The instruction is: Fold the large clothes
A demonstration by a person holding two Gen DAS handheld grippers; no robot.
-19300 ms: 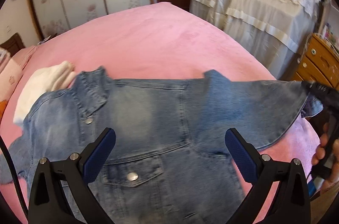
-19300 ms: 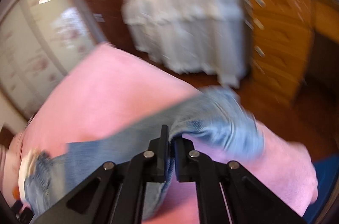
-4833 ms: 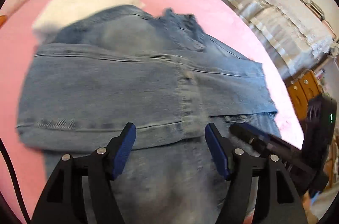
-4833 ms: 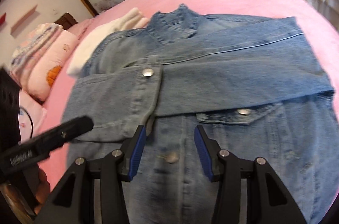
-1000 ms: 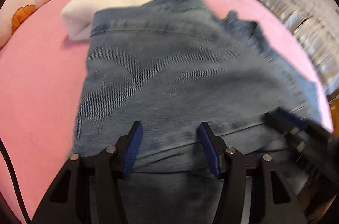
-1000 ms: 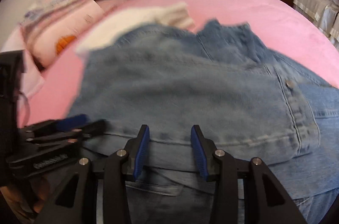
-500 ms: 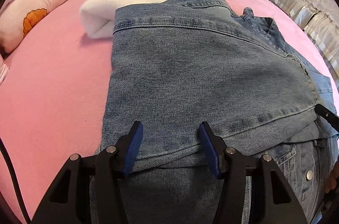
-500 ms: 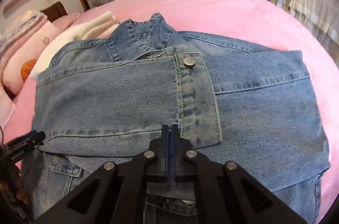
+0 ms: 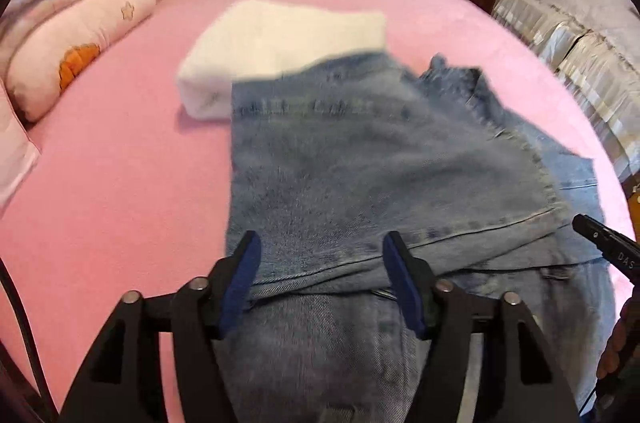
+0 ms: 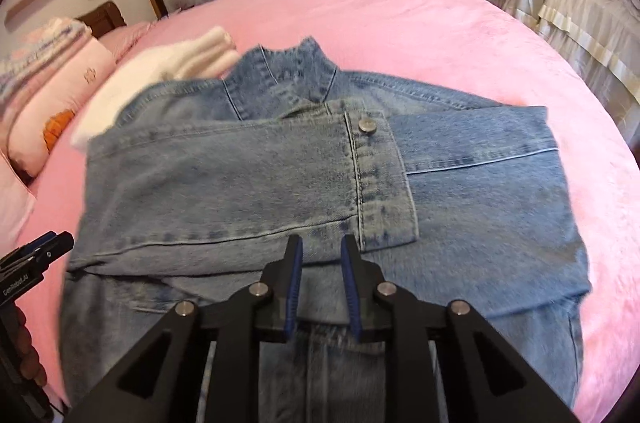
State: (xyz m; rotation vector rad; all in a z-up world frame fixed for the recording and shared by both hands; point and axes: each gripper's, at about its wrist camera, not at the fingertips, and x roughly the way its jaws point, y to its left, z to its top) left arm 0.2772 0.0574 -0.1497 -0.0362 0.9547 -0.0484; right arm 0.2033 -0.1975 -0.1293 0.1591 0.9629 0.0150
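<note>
Thick, heavy, floppy jacket just ahead of both let-go, just-opening, empty grippers: best grabbed by the bottom edge.

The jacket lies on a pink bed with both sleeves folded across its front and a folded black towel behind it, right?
Not quite: the towel is white, as the left wrist view shows. The jacket does lie on the pink bed, sleeves folded across its front.
</note>
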